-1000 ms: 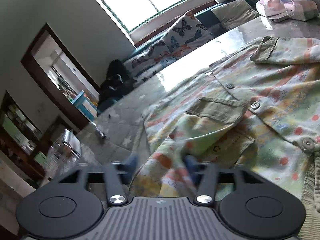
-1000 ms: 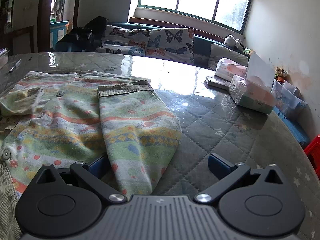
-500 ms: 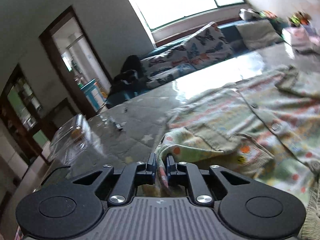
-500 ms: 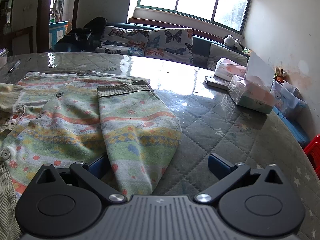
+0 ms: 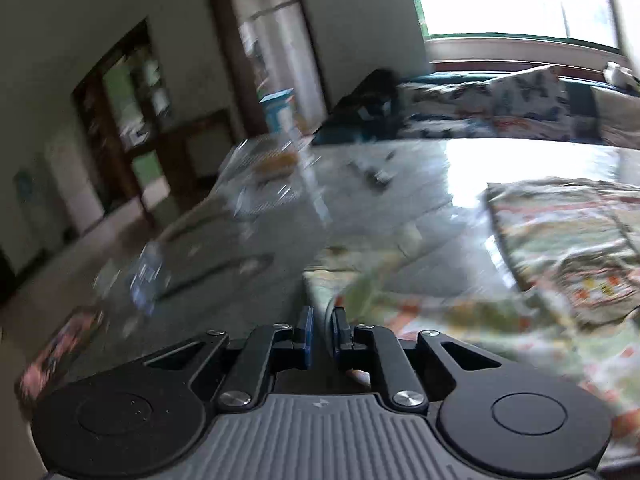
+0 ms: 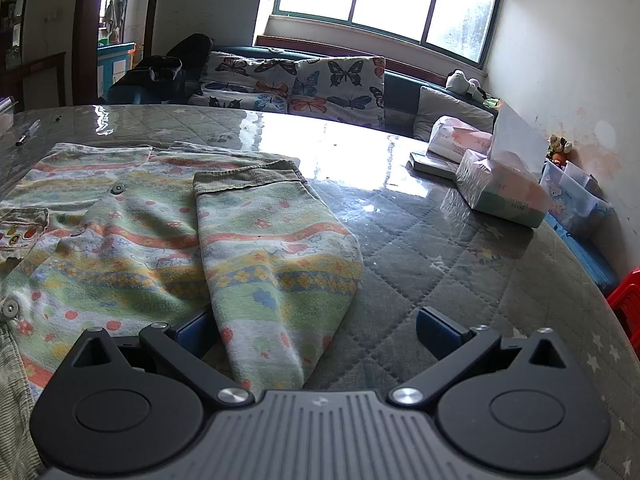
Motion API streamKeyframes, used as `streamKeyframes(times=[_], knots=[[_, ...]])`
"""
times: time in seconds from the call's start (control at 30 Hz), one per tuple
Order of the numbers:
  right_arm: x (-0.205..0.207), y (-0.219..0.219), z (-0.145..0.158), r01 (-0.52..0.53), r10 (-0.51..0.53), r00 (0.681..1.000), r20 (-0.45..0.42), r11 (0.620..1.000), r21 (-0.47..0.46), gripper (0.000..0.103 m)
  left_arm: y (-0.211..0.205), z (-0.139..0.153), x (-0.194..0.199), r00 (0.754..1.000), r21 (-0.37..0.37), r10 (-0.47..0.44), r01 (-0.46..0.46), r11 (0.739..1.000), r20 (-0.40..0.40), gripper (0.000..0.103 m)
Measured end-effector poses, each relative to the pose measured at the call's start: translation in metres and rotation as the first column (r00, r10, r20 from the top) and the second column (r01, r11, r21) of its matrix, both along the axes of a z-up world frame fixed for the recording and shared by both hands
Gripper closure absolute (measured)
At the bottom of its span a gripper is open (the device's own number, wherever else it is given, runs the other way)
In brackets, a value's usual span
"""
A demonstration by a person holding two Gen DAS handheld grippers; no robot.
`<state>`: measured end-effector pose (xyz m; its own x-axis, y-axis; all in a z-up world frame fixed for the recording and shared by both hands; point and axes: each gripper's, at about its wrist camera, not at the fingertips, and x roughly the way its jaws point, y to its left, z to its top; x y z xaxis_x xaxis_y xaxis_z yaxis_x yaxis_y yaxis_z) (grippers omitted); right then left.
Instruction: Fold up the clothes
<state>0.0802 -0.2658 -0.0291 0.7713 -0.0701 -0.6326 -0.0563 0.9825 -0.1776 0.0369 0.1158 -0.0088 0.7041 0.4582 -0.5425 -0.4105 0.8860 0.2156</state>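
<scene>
A child's pastel patterned jacket [image 6: 120,240] lies spread on the quilted table [image 6: 440,280]. Its right sleeve [image 6: 272,248] is folded over the body, corduroy cuff at the far end. My right gripper [image 6: 316,332] is open and low over the table, its fingers either side of that sleeve's near end. In the blurred left wrist view, the other sleeve [image 5: 460,312] stretches from the jacket body [image 5: 568,232] to my left gripper [image 5: 322,328]. Those jaws are opening by a narrow gap. A fold of sleeve cloth still sits between them, against the right pad.
A tissue box [image 6: 504,188], a tissue pack [image 6: 460,140] and a clear storage box [image 6: 572,192] stand at the table's right. A pen [image 6: 28,134] lies far left. A clear plastic container [image 5: 264,176] stands near the table's left edge. A red stool [image 6: 628,300] is beside the table.
My left gripper closed on the left sleeve, swung left and rolled, drawing the sleeve out from the jacket body; its jaws now stand slightly apart. The right gripper has not moved.
</scene>
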Motion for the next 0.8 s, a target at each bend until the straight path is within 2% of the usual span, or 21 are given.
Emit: streamKeyframes(times=[0.07,0.2,0.23,0.27,0.33,0.4,0.43,0.5,0.57,0.63,0.8], knots=[[0.0,0.0,0.0,0.001,-0.001,1.0,0.0,1.0,0.003,0.0,0.011,-0.004,-0.009,0.999,-0.03,0.047,-0.047,0.998,-0.008,0.087],[0.0,-0.001,-0.001,-0.002,0.002,1.0,0.002,1.0,0.009,0.0,0.032,-0.007,-0.02,0.987,-0.018,0.161,-0.162,0.987,-0.022,0.087],[0.001,-0.002,-0.001,-0.001,0.001,1.0,0.001,1.0,0.013,0.0,0.037,-0.006,-0.021,0.983,-0.02,0.183,-0.183,0.983,-0.026,0.085],[0.001,-0.002,-0.001,-0.001,0.001,1.0,0.001,1.0,0.014,0.0,0.041,-0.005,-0.023,0.979,-0.025,0.2,-0.201,0.979,-0.031,0.076],[0.0,0.0,0.0,-0.006,0.006,1.0,0.005,1.0,-0.001,0.0,0.041,-0.001,-0.026,0.979,-0.017,0.201,-0.201,0.979,-0.022,0.068],[-0.001,0.003,0.001,-0.011,0.011,1.0,0.018,1.0,-0.026,0.0,0.034,0.006,-0.027,0.985,-0.009,0.173,-0.173,0.985,-0.009,0.059],[-0.002,0.005,0.002,-0.013,0.015,0.999,0.029,0.999,-0.043,0.0,0.027,0.008,-0.025,0.989,-0.015,0.145,-0.145,0.989,-0.005,0.049],[-0.001,0.008,0.001,-0.021,0.024,0.999,0.035,0.997,-0.072,0.0,0.011,0.013,-0.02,0.997,-0.025,0.076,-0.076,0.997,0.0,0.042],[0.002,0.011,0.001,-0.023,0.026,0.999,0.036,0.996,-0.087,0.0,-0.008,0.016,-0.014,1.0,-0.028,0.006,-0.006,1.0,0.003,0.028],[0.005,0.013,0.003,-0.022,0.027,0.999,0.046,0.994,-0.104,0.0,-0.032,0.015,-0.004,0.998,-0.014,-0.068,0.068,0.998,-0.001,0.023],[0.009,0.009,0.012,0.027,-0.011,0.994,0.109,0.99,-0.139,0.0,-0.079,0.005,0.016,0.979,0.026,-0.202,0.202,0.979,-0.023,0.023]])
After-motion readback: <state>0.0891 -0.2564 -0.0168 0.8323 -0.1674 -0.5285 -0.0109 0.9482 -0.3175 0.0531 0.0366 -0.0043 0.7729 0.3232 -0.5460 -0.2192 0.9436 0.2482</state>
